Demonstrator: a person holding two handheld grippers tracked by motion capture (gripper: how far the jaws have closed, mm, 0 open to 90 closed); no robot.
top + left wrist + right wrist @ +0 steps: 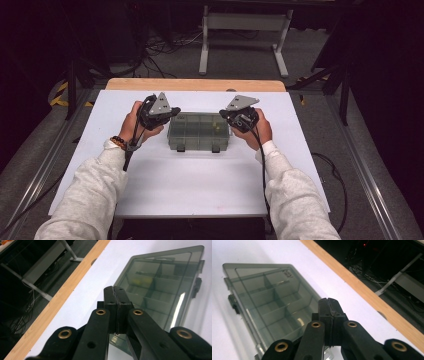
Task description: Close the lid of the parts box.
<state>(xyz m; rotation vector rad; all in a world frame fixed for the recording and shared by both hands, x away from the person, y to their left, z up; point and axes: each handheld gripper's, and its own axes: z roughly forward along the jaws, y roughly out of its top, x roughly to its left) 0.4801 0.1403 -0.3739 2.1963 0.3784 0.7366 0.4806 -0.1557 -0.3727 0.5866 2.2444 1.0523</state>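
Observation:
A smoky clear plastic compartment box with its lid closed lies in the middle of the white table. Two dark latches sit on its near side. Something small and yellow shows in a right-hand compartment. My left gripper is at the box's left end, my right gripper at its right end. In the left gripper view the jaws are pressed together over the box. In the right gripper view the jaws are also together, above the box's edge. Neither holds anything.
The white tabletop has a wooden strip along its far edge. Beyond it stand a grey desk frame and floor cables. Cables trail from both grippers across the table.

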